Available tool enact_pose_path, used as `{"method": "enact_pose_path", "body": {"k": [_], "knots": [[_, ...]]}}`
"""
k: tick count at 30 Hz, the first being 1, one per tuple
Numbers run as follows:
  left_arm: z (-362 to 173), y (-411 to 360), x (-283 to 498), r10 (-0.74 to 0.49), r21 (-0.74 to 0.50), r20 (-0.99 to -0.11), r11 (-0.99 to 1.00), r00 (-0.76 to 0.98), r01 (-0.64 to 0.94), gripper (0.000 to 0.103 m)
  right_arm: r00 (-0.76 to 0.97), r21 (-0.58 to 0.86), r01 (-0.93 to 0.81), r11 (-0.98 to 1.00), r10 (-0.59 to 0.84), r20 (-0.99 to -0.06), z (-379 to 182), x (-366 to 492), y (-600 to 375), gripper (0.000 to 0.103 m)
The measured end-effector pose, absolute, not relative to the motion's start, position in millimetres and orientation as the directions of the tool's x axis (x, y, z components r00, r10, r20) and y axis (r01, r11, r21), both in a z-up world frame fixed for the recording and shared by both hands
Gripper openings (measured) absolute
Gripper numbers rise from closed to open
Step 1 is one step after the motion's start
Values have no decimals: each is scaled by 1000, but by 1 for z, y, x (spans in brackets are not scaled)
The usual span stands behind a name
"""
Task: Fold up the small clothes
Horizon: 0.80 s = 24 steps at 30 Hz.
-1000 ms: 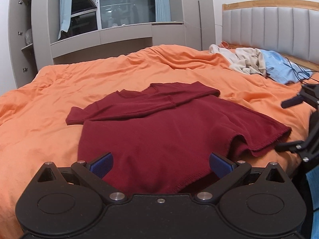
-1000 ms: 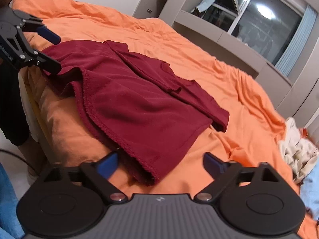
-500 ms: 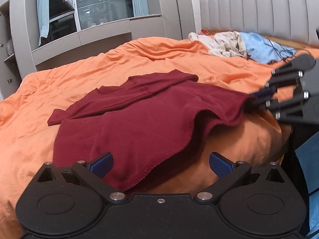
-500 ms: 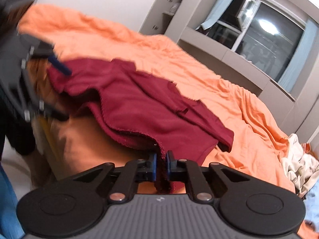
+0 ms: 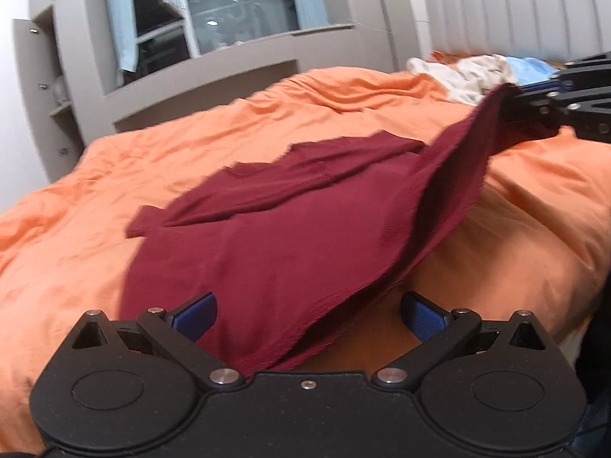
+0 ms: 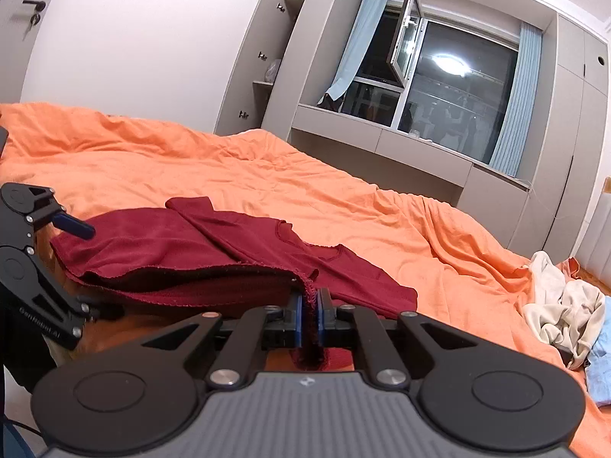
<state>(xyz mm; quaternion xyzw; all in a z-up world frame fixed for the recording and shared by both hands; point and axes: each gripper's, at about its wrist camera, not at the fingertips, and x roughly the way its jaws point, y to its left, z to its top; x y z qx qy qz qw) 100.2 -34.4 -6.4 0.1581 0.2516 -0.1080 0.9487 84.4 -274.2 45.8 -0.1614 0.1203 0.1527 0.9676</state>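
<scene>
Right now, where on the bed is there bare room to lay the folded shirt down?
Bare orange duvet runs between the maroon shirt and the window-side cabinets, and left of the shirt. It is crowded near the headboard, where a pile of clothes lies, and at the near edge, where both grippers work.

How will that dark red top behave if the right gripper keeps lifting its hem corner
Probably floppy: the red top sags between the right gripper and the orange duvet. It likely drags rather than slides, since most still lies flat. The thin pinch might slip.

the maroon top (image 5: pixel 290 236) hides part of the orange duvet (image 5: pixel 76 267).
</scene>
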Motion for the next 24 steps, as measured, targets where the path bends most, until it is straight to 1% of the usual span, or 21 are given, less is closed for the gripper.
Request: {"method": "enact_pose_path", "body": {"k": [5,10,12,15,17,18,21,23,24], "knots": [[-1,-23,101,-10,315,-482,931,876,184,99,928,-273,-324,906,250,-275,47,82,-279,8],[5,-3,102,40,351,-492,923,870,157,96,926,-274,-321,907,241,-289,43,82,-280,8],[9,3,101,55,375,-483,915,874,150,96,925,-276,-322,906,238,-297,41,80,-280,8],[11,7,98,79,431,-469,890,880,149,92,926,-279,-316,907,230,-301,38,76,-280,8],[13,8,96,89,461,-461,874,883,152,87,927,-274,-311,910,226,-300,37,75,-281,8],[14,9,95,90,468,-460,870,883,155,86,928,-271,-306,913,223,-298,36,74,-281,8],[17,10,91,78,470,-462,866,883,169,77,933,-270,-295,917,214,-290,35,73,-283,8],[18,11,91,70,469,-472,864,879,183,60,934,-267,-292,918,213,-288,34,73,-283,8],[18,12,91,66,466,-481,864,874,191,55,934,-269,-291,918,212,-287,34,73,-282,8]]}}
